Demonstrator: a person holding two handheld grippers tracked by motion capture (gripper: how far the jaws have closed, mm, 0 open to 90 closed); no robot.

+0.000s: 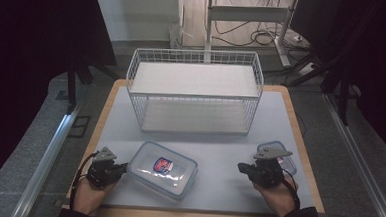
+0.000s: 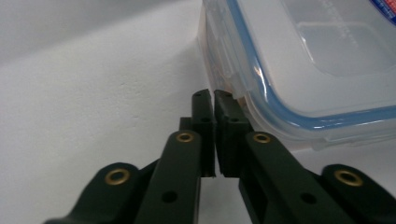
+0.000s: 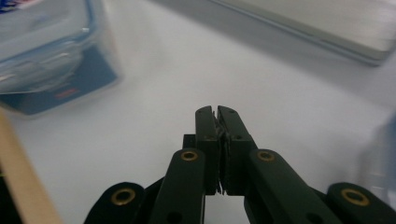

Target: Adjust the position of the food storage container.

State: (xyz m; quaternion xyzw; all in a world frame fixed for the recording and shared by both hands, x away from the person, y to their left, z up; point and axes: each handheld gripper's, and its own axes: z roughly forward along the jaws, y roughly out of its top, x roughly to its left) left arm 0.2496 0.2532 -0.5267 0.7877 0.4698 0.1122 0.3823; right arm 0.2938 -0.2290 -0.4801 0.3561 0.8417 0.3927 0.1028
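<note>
The clear lidded box (image 1: pixel 162 168) lies at the surface's 6 o'clock edge. The left tool (image 2: pixel 215 100), jaws together, touches its side latch at 9 o'clock; the right tool (image 1: pixel 242 167), jaws together, should brace the opposite side.

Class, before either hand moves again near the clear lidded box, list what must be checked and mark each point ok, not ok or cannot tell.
1. Left tongs shut, nothing between them: ok.
2. Left tongs beside the lidded box, at its side clip; touching: cannot tell.
3. Right tongs shut, holding nothing: ok.
4. Box lid seated, blue seal even: ok.
5. Wire rack shelves free: ok.
6. Small container behind the right hand, clear of it: cannot tell.
</note>
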